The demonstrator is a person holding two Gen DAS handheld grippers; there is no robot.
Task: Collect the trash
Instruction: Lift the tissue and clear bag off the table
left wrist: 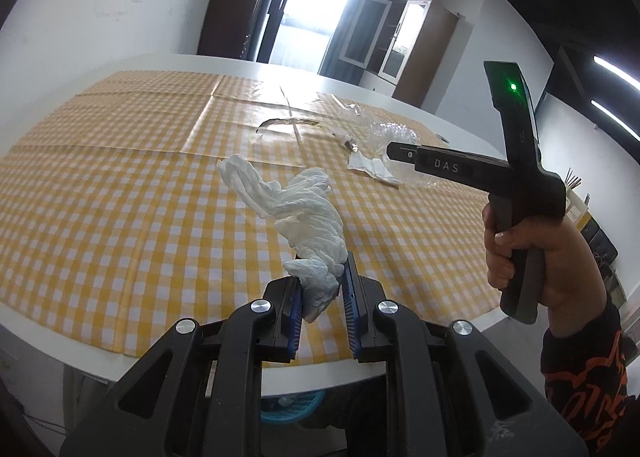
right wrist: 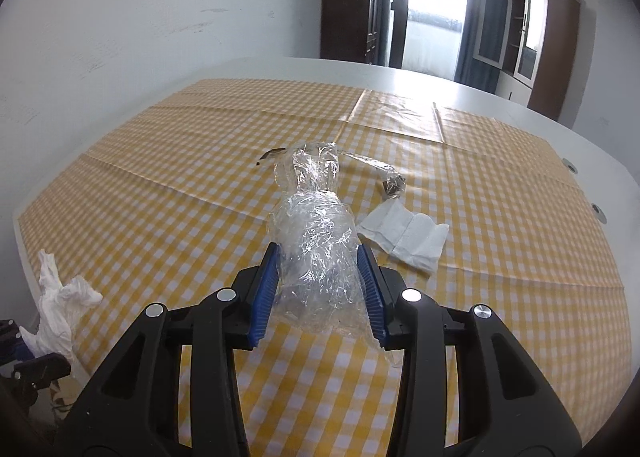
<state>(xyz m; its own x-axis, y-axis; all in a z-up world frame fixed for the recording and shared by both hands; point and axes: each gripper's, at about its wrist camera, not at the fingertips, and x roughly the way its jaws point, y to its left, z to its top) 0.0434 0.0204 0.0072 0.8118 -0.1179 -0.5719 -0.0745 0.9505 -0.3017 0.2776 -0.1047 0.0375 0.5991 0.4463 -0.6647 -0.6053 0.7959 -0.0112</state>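
Note:
My left gripper [left wrist: 320, 277] is shut on a crumpled white tissue [left wrist: 298, 201], which hangs lifted over the yellow checked tablecloth [left wrist: 120, 197]. In the right wrist view the same tissue [right wrist: 60, 301] shows at the far left. My right gripper [right wrist: 318, 261] is shut on a crumpled clear plastic bag [right wrist: 316, 241], its blue pads pressing both sides. The bag sticks out forward above the cloth. A folded white napkin [right wrist: 404, 233] lies flat just right of the bag, and a thin shiny wrapper strip [right wrist: 376, 169] lies beyond it. A hand [left wrist: 520, 253] holds the right gripper's handle.
The white table [right wrist: 520, 113] reaches beyond the cloth to the far and right edges. A light blue basket [left wrist: 288, 409] sits on the floor under the near table edge. White walls stand to the left, a bright doorway [right wrist: 432, 5] and cabinets behind.

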